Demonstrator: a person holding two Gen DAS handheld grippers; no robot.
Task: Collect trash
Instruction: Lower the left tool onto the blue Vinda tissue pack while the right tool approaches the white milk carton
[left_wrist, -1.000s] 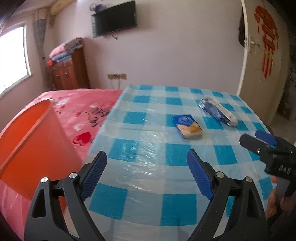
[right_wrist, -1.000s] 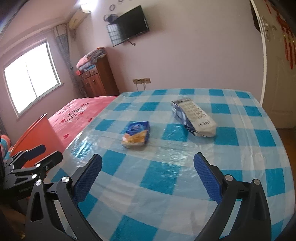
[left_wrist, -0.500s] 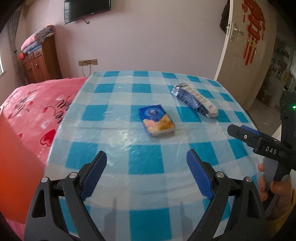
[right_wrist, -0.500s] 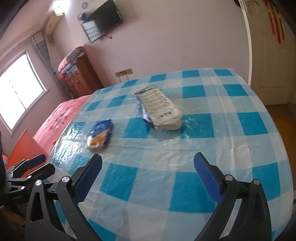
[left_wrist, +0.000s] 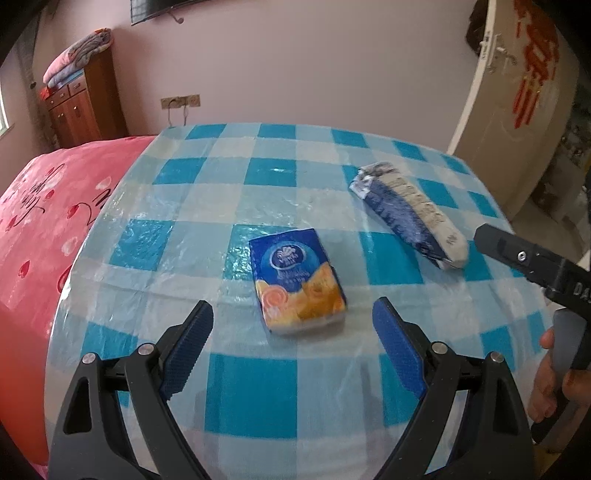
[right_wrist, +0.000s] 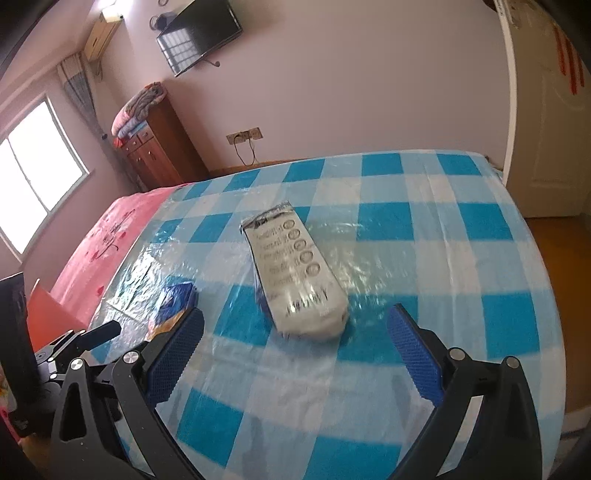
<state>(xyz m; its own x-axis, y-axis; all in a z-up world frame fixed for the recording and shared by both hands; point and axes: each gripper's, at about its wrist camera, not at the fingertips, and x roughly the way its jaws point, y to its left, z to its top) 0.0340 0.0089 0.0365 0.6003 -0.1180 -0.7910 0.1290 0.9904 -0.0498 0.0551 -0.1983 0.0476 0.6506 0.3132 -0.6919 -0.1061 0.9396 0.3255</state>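
A blue and orange packet (left_wrist: 297, 278) lies flat on the blue-checked tablecloth (left_wrist: 236, 391), just beyond my left gripper (left_wrist: 293, 323), whose jaws stand open and empty. Farther right lies a long white and blue packet (left_wrist: 408, 214). In the right wrist view that long packet (right_wrist: 295, 273) lies just ahead of my right gripper (right_wrist: 295, 326), also open with nothing between its fingers. The blue and orange packet (right_wrist: 175, 302) is partly hidden behind the right gripper's left finger (right_wrist: 173, 358).
A pink bedspread (left_wrist: 40, 229) lies left of the table, with an orange bin (right_wrist: 48, 310) beside it. A wooden cabinet (right_wrist: 159, 147) stands by the far wall and a door (right_wrist: 550, 122) to the right. A hand (left_wrist: 554, 384) holds the right gripper's handle.
Both grippers have moved forward over the table and tilted down; each packet now sits much closer to its gripper. The orange bin has slid out of the left wrist view. Jaws unchanged.
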